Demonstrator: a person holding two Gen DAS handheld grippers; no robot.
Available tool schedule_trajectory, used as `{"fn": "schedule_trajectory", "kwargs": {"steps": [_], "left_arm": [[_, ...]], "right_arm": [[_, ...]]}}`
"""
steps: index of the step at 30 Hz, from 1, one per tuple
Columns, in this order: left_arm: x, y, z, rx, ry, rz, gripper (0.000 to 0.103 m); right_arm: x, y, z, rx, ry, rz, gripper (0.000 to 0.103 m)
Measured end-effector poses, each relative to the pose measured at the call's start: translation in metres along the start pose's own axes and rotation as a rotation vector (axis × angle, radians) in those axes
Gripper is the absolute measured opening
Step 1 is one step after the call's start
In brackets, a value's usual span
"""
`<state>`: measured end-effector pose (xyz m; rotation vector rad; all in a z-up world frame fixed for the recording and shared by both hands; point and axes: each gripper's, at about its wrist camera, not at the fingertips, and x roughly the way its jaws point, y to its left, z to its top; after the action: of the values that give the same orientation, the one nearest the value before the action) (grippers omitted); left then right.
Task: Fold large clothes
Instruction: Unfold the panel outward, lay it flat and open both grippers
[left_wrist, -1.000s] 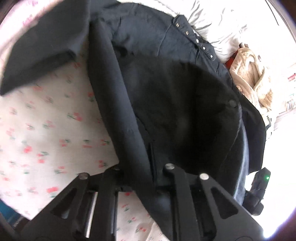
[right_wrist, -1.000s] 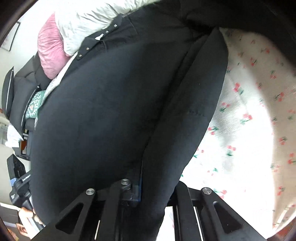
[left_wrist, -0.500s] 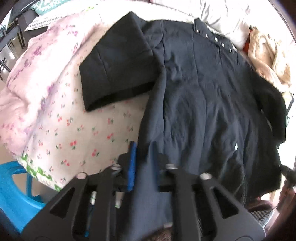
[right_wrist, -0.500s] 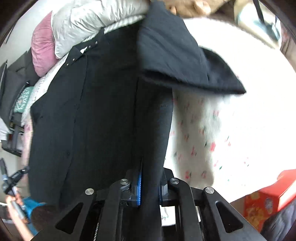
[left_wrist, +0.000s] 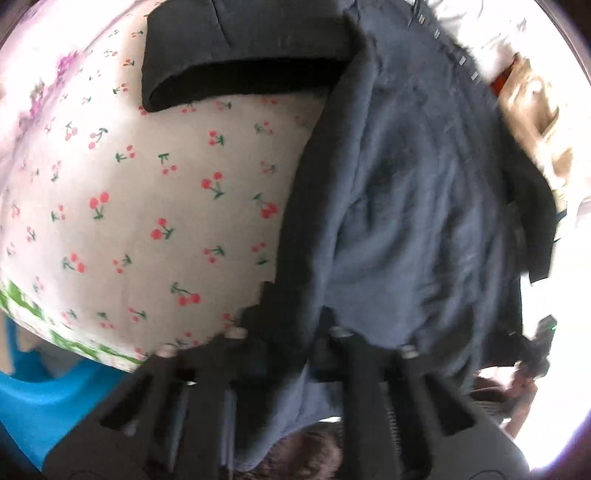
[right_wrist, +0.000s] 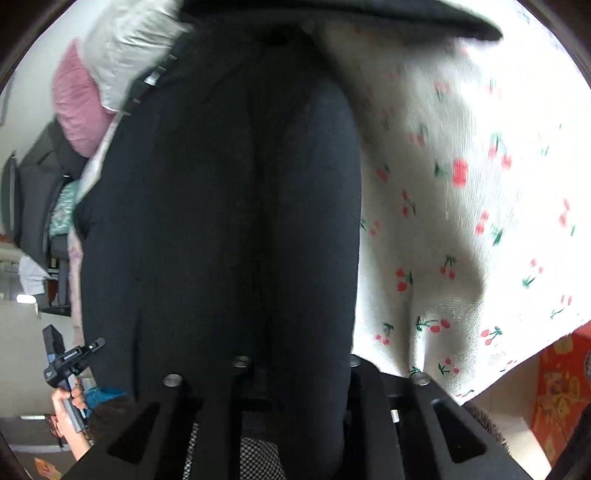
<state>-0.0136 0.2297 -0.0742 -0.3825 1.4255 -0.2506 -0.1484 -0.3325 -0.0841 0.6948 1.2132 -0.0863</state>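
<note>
A large dark navy dress (left_wrist: 413, 199) with a studded collar lies spread on a cherry-print bedsheet (left_wrist: 147, 206). Its short sleeve (left_wrist: 236, 55) lies flat at the top left. My left gripper (left_wrist: 288, 332) is shut on the dress's left bottom edge, cloth bunched between the fingers. In the right wrist view the same dress (right_wrist: 221, 206) fills the middle. My right gripper (right_wrist: 295, 369) is shut on its right bottom edge; the cloth hides the fingertips. The other gripper (right_wrist: 70, 362) shows in a hand at the far left.
The cherry sheet (right_wrist: 461, 221) hangs over the bed's edge. A pink pillow (right_wrist: 77, 107) and a white quilt (right_wrist: 129, 48) lie at the head. A blue stool (left_wrist: 48, 398) stands below left. A beige garment (left_wrist: 535, 110) lies at the right. An orange box (right_wrist: 557, 395) sits on the floor.
Both grippers keep hold of the hem and have dropped lower and closer to the bed. The dress now lies flatter and nearer the cameras, with the sleeves further up the frames.
</note>
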Motion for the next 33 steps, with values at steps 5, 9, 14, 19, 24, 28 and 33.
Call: {"fn": "schedule_trajectory", "kwargs": {"steps": [5,9,14,19,24,28,33], "left_arm": [[-0.006,0.012,-0.005,0.025,0.008,0.111,0.009],[0.005,-0.007,0.006,0.148,0.036,0.371,0.032],[-0.045,-0.018,0.01,0.269,-0.237,0.435,0.078],[-0.056,0.011,0.045,0.17,-0.313,0.535,0.079],[-0.027,0.015,0.071,0.193,-0.304,0.534,0.079],[0.0,-0.01,0.077,0.334,-0.312,0.574,0.079],[0.029,-0.013,0.094,0.431,-0.296,0.533,0.079]], "right_arm": [[-0.026,0.013,0.012,-0.083,-0.014,-0.17,0.01],[-0.004,0.015,0.021,-0.087,0.071,-0.321,0.015],[-0.049,0.037,0.028,-0.157,-0.082,-0.39,0.026],[-0.085,0.07,0.048,-0.197,-0.209,-0.361,0.07],[-0.077,0.122,0.073,-0.308,-0.322,-0.268,0.078],[-0.036,0.158,0.1,-0.378,-0.34,-0.162,0.078],[0.025,0.178,0.101,-0.433,-0.338,-0.115,0.078]]}}
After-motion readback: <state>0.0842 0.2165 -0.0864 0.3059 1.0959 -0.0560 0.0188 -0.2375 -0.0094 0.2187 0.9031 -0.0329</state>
